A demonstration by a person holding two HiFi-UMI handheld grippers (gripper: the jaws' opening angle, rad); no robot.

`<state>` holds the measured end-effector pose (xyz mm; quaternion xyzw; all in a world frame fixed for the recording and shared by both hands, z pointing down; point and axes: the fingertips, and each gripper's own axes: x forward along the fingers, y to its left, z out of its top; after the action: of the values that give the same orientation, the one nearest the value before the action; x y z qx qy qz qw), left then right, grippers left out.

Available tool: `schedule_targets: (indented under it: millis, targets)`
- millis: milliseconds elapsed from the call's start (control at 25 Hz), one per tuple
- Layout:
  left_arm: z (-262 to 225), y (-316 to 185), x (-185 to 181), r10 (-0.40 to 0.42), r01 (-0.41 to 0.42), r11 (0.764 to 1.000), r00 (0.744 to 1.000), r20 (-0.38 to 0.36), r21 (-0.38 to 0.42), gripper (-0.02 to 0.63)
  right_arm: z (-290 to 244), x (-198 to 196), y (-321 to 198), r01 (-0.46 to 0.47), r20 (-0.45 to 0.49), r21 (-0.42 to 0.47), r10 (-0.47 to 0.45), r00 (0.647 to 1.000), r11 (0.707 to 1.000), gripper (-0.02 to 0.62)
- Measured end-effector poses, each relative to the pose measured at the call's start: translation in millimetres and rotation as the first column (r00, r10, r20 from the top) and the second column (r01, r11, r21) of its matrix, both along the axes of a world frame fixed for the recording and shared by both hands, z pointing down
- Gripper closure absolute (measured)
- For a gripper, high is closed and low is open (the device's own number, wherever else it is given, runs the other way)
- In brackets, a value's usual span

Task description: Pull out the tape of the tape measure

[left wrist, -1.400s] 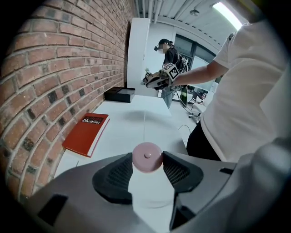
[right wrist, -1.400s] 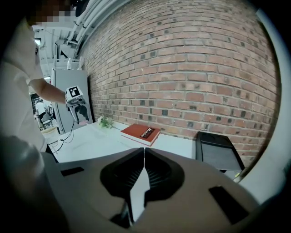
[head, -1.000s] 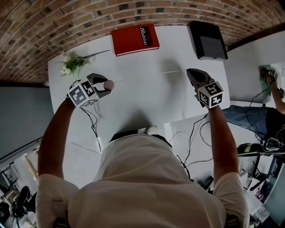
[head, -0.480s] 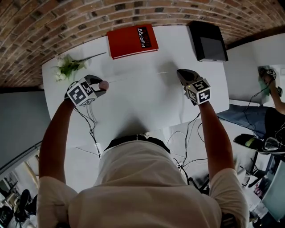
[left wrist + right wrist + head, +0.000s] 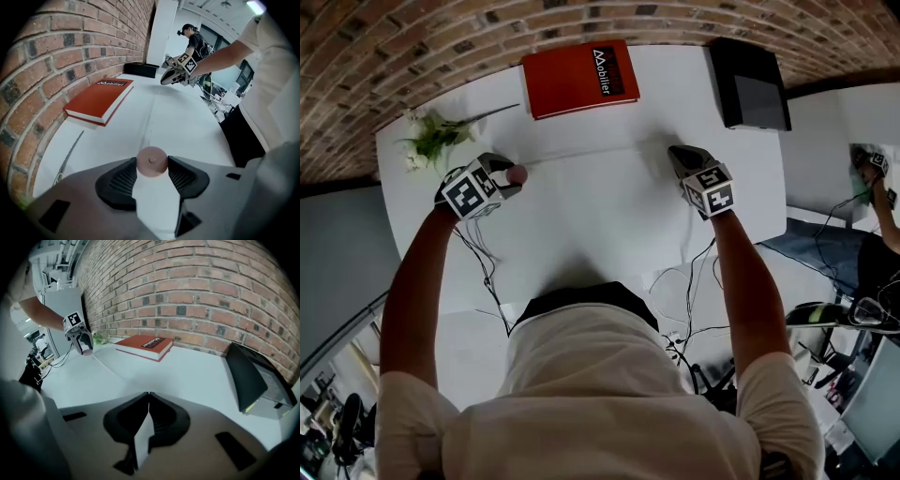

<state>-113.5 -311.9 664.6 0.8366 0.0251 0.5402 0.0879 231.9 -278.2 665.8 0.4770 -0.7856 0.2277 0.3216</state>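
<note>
Stretching tape between two grippers over a white table.
The left gripper has its jaws wide, clamped on the round pink tape measure at the table's left side, near the flowers. The right gripper has its jaws pressed together on the white tape end, at the table's right. The thin tape runs across between them, nearer the person than the red book.

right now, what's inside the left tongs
A small round pink tape measure, pinched by both pads of the left tongs. Its thin white tape runs out toward the right tongs, which are shut on its end. The measure's underside cannot be seen.
</note>
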Motion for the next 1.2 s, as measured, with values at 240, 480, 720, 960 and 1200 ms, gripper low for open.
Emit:
schedule_targets:
  millis: [240,480,720,960,1200]
  targets:
    - [10.6,-3.9,3.1,0.004,-0.004,1.000,1.000,-0.009,0.003,0.400,15.1,0.7,-4.5,0.005,-0.014,-0.021,-0.006,1.000,1.000,0.586]
    - [17.3,-4.0,-0.6,0.002,-0.002,1.000,1.000,0.006,-0.002,0.400,23.7,-2.4,-0.6,-0.005,-0.029,-0.037,0.004,1.000,0.999,0.586]
    - [19.1,-3.6,1.1,-0.002,0.002,1.000,1.000,-0.001,0.002,0.400,28.4,-4.0,3.3,0.023,-0.052,-0.045,-0.025,0.998,0.999,0.584]
    - [21.3,-4.8,1.6,-0.001,0.001,1.000,1.000,0.000,0.007,0.398,30.3,-3.6,2.9,0.021,-0.062,-0.055,-0.024,0.998,0.998,0.583]
    - [22.4,-6.4,0.9,-0.006,0.006,1.000,1.000,-0.004,0.028,0.394,25.3,-0.1,2.1,-0.005,-0.071,-0.044,0.002,0.997,0.999,0.537]
